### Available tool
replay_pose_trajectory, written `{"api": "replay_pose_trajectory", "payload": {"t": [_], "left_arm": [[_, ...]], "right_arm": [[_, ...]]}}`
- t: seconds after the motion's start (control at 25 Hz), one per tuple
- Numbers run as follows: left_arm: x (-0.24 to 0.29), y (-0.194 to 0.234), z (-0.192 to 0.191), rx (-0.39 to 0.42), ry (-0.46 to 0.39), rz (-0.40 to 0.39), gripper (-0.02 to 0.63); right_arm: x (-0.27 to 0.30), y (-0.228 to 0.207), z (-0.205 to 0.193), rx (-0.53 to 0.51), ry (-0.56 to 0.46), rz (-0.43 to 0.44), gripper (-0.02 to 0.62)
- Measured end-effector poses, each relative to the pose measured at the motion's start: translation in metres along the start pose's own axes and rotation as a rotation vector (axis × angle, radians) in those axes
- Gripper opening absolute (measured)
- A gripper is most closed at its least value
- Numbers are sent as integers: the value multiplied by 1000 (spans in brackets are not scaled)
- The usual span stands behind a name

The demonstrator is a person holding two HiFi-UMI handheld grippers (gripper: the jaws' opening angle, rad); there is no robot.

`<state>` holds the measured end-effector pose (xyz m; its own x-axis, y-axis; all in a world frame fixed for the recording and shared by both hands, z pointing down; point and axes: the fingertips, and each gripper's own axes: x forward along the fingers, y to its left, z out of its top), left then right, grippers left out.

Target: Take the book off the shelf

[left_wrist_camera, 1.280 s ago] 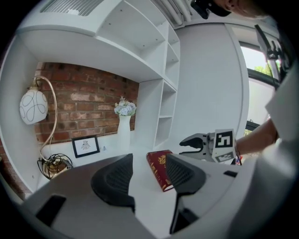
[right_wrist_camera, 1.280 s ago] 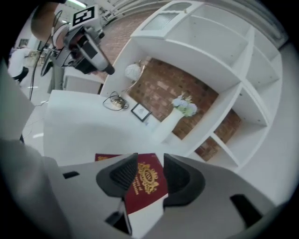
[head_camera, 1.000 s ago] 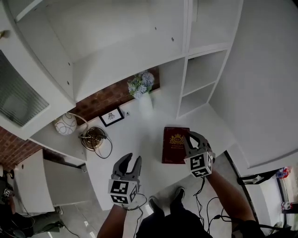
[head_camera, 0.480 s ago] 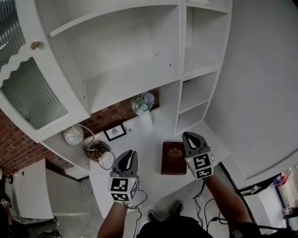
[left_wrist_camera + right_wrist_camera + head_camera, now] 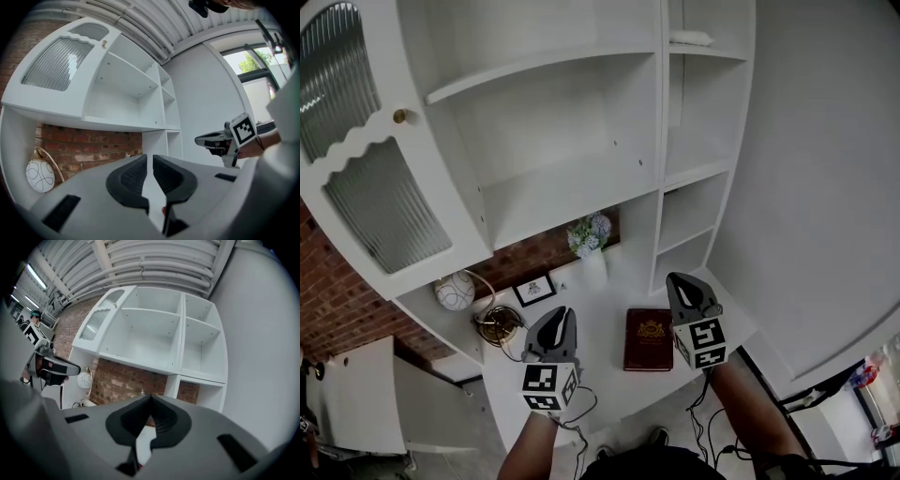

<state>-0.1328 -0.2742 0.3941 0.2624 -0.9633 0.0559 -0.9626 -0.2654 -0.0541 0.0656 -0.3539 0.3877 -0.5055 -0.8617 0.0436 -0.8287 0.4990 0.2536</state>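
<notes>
A dark red book [image 5: 649, 339] with a gold emblem lies flat on the white counter [image 5: 609, 309] below the shelves. My right gripper [image 5: 680, 279] hovers just right of the book, shut with nothing between its jaws. My left gripper [image 5: 566, 313] hangs to the book's left, also shut and holding nothing. In the left gripper view the jaws [image 5: 151, 157] meet with only a thin slit, and the right gripper [image 5: 220, 139] shows beyond them. The right gripper view has its jaws [image 5: 150, 397] pressed together, with the left gripper [image 5: 52, 366] at the left edge.
A white shelf unit [image 5: 572, 178] with bare shelves rises behind the counter, with a ribbed glass door [image 5: 366, 187] at its left. On the counter stand a vase of flowers [image 5: 591, 253], a small picture frame [image 5: 533, 290], a round white lamp [image 5: 454, 291] and coiled cables [image 5: 497, 326].
The left jaws went from open to shut. The right gripper closed and came away from the book's right edge. The head view tilted up, showing more shelves; the book has not moved.
</notes>
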Motion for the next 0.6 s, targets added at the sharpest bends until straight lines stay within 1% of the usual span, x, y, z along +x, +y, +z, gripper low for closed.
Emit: {"api": "replay_pose_trajectory", "payload": {"t": [0.2,0.36,0.6], "left_arm": [[1,-1,9,5,-19,3,40],[2,-1,9,7,-19,-3,40],[4,0,8,5,-14,3,40]], "right_arm": [[-4,3,20,-73,-40,-6,0],[-4,6,28,-97,-56,-3,0],[-2,7,29,-111,-66,-3,0]]}}
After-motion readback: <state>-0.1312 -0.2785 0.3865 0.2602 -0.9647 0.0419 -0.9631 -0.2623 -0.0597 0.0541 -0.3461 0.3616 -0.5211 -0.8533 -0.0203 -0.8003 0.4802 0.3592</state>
